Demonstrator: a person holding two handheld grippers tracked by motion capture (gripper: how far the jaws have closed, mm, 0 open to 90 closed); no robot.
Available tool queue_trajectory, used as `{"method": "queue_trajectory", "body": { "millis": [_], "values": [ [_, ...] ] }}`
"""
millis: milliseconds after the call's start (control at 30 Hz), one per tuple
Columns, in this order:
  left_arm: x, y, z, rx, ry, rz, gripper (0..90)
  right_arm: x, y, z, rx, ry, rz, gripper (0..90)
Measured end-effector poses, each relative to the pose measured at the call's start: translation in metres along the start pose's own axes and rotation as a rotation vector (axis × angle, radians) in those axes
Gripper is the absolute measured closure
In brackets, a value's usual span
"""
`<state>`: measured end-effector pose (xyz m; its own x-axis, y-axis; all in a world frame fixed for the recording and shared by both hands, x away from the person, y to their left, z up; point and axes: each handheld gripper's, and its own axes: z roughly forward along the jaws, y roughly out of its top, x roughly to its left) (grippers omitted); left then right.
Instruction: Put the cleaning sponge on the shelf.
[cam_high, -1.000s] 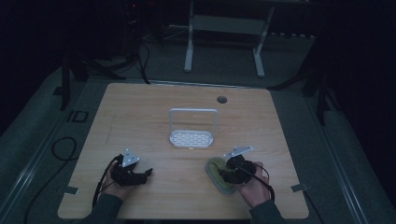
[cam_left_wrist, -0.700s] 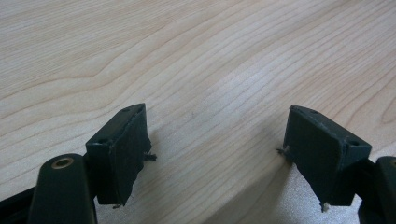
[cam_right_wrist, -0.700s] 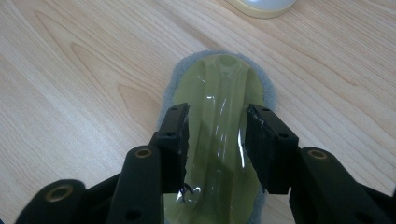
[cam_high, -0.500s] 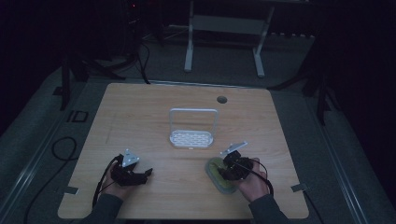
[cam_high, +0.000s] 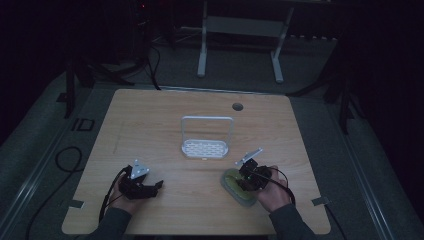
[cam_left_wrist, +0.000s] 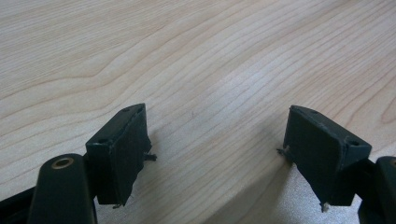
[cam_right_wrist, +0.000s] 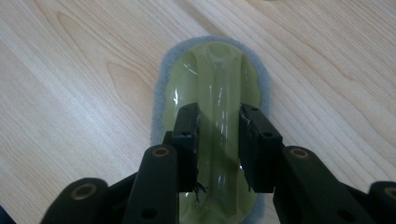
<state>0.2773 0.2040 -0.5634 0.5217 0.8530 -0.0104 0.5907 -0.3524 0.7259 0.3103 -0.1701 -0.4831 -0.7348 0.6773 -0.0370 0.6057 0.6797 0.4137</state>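
The right gripper (cam_right_wrist: 218, 140) sits over a green scrubbing pad (cam_right_wrist: 212, 88) with a grey underside, lying flat on the tabletop (cam_high: 150, 115) near its front right corner; its fingers (cam_right_wrist: 187, 128) are closed on either side of the raised ridge along the pad's top, gripping it. The left gripper (cam_left_wrist: 215, 144) rests low over bare wood near the front left corner, its fingers (cam_left_wrist: 123, 140) spread wide and holding nothing; a small white perforated rack (cam_high: 206, 147) with an upright wire handle stands near the middle of the tabletop, apart from both grippers.
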Motion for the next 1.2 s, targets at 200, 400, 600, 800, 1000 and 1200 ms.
{"method": "queue_trajectory", "body": {
  "millis": [200, 400, 600, 800, 1000, 1200],
  "values": [
    [0.000, 0.000, 0.000, 0.000, 0.000, 0.000, 22.3, -0.002, 0.003, -0.001, 0.040, -0.003, -0.017, 70.2],
    [0.000, 0.000, 0.000, 0.000, 0.000, 0.000, 22.3, -0.005, 0.010, 0.000, 0.100, 0.012, -0.061, 70.3],
    [0.000, 0.000, 0.000, 0.002, 0.000, 0.002, 22.3, -0.006, 0.016, 0.001, 0.160, 0.019, -0.097, 70.2],
    [0.000, 0.000, 0.000, 0.002, 0.001, 0.004, 22.3, -0.007, 0.023, 0.003, 0.221, 0.027, -0.129, 70.0],
    [0.000, 0.000, 0.000, 0.002, 0.001, 0.004, 22.3, -0.009, 0.030, 0.006, 0.281, 0.053, -0.155, 68.9],
    [0.000, 0.000, 0.000, 0.002, 0.000, 0.003, 22.2, -0.013, 0.034, 0.007, 0.312, 0.089, -0.166, 68.8]
  ]
}}
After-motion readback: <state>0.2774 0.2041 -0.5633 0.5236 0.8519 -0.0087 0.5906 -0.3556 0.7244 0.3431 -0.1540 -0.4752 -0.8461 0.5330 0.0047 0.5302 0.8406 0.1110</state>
